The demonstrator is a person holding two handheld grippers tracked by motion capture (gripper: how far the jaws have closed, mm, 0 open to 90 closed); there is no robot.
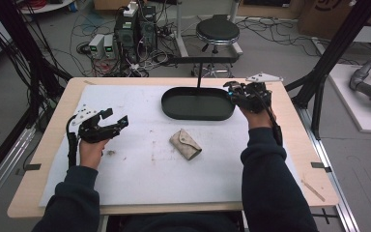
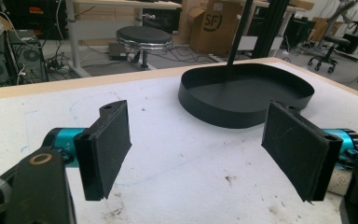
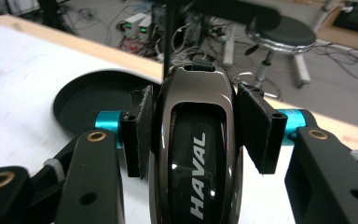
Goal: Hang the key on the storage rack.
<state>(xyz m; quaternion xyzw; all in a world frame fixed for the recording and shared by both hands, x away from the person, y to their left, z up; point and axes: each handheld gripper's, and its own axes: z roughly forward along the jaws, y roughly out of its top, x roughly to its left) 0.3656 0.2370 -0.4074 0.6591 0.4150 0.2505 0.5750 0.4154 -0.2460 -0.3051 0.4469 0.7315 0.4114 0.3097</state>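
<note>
My right gripper [image 3: 198,123] is shut on a glossy dark car key fob [image 3: 196,154] with HAVAL lettering, its pads pressed to the fob's two sides. In the high view this right gripper [image 1: 235,93] hangs over the right end of a black oval tray [image 1: 198,116]. The tray [image 3: 86,100] lies behind and left of the fob and holds nothing that I can see. A beige snap pouch [image 1: 185,144] lies on the white mat in front of the tray. At the left of the mat, my left gripper [image 1: 116,120] stands open, with nothing between its pads [image 2: 107,144].
A white mat [image 1: 140,179] covers most of the wooden table. A thin black post [image 1: 199,72] rises behind the tray [image 2: 242,116]. Beyond the table's far edge are a stool [image 1: 217,31], computer boxes and several cables on the floor. Black frame struts stand at both sides.
</note>
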